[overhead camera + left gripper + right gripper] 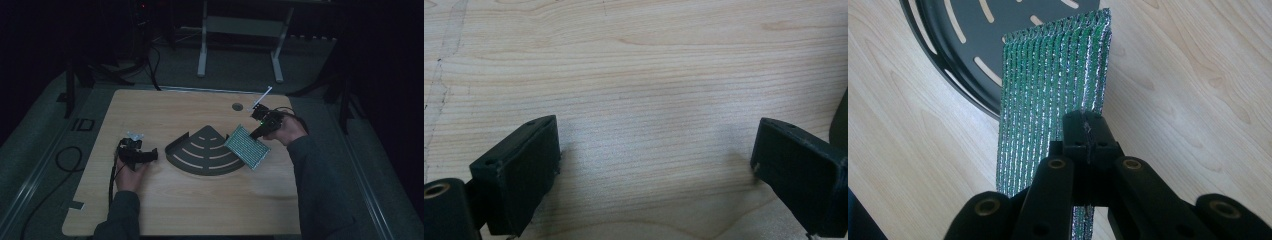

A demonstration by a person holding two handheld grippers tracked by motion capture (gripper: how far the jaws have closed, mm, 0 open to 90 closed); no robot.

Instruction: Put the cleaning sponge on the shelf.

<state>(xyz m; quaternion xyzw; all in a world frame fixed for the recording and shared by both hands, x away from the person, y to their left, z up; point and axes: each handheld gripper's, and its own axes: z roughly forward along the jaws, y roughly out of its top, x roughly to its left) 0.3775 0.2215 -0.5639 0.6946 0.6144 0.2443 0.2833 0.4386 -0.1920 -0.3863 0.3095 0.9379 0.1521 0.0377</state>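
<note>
Pinching the green scrub pad (1053, 85), the right gripper (1087, 125) fingers overhang the black tray (202, 152); left gripper (654, 165) fingers spread.

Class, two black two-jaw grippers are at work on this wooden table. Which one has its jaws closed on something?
The right gripper: its jaws pinch the green-and-silver ribbed scouring pad beside the black slotted fan-shaped tray. The left gripper stands wide open over bare wood.

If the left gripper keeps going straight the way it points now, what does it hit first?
Most likely the dark fan-shaped slotted tray. In the high view the left gripper lies low over the wooden table, its open jaws aimed at the tray's near edge with bare wood between. Height is hard to judge, so it might pass over the rim.
</note>
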